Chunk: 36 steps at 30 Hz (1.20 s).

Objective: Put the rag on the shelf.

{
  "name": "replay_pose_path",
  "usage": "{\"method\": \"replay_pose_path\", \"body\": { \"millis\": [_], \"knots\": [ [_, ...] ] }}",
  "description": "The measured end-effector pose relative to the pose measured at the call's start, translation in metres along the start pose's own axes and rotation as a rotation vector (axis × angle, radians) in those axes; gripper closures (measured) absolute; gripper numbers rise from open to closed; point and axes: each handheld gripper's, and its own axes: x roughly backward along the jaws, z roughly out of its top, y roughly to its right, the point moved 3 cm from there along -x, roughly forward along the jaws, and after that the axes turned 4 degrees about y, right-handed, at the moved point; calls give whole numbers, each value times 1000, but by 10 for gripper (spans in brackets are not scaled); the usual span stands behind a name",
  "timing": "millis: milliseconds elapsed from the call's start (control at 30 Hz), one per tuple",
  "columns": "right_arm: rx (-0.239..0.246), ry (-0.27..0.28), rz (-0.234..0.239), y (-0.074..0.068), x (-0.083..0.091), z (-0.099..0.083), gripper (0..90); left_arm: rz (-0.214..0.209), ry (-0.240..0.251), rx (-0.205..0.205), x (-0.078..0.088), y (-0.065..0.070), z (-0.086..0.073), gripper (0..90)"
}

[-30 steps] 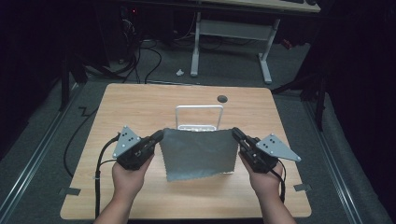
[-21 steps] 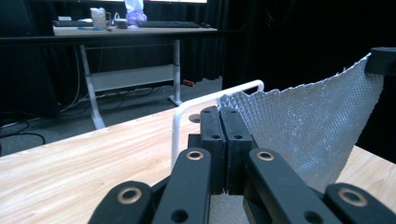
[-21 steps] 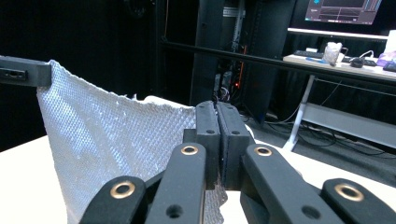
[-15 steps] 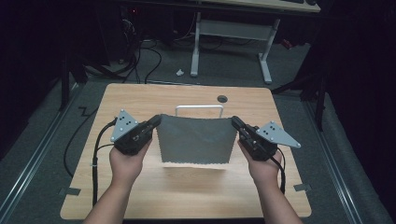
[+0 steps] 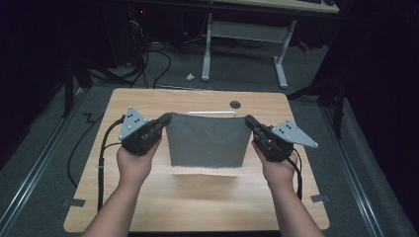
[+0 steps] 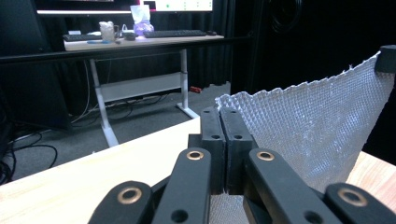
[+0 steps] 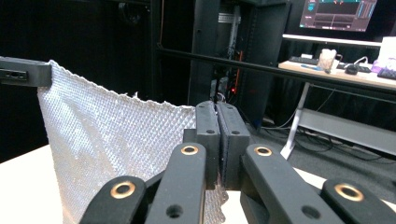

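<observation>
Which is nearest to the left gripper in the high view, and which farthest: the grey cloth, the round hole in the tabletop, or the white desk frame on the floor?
1. Grey cloth: clamped in the left gripper at its corner.
2. Round hole: farther back, to the right.
3. White desk frame: on the floor beyond the table.

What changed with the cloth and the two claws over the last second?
Both hands lifted the grey cloth off the table. A second ago its lower part lay on the wood; now it hangs free between the left claw and the right claw, casting a shadow below. Both claws moved farther from the person. Unchanged: each claw stays shut on an upper corner, and the white frame behind the cloth stays put.
</observation>
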Motion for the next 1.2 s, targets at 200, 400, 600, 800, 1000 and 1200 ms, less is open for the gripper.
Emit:
{"method": "replay_pose_path", "body": {
  "millis": [200,400,600,800,1000,1200],
  "knots": [
    [2,-4,-4,8,-11,4,893,19,-1,-14,-13,-5,3,891],
    [-15,-1,-26,26,-30,14,893,31,-16,-35,-32,-12,12,891],
    [-22,-13,-44,40,-56,18,894,66,-44,-50,-63,-29,13,891],
    [-55,-44,-49,55,-79,12,893,87,-79,-51,-84,-39,12,890],
    [-40,-163,-67,70,-110,-14,893,91,-212,-38,-114,-55,-13,890],
    [-27,-222,-63,71,-119,-36,892,43,-265,-8,-115,-57,-42,890]
  ]
}}
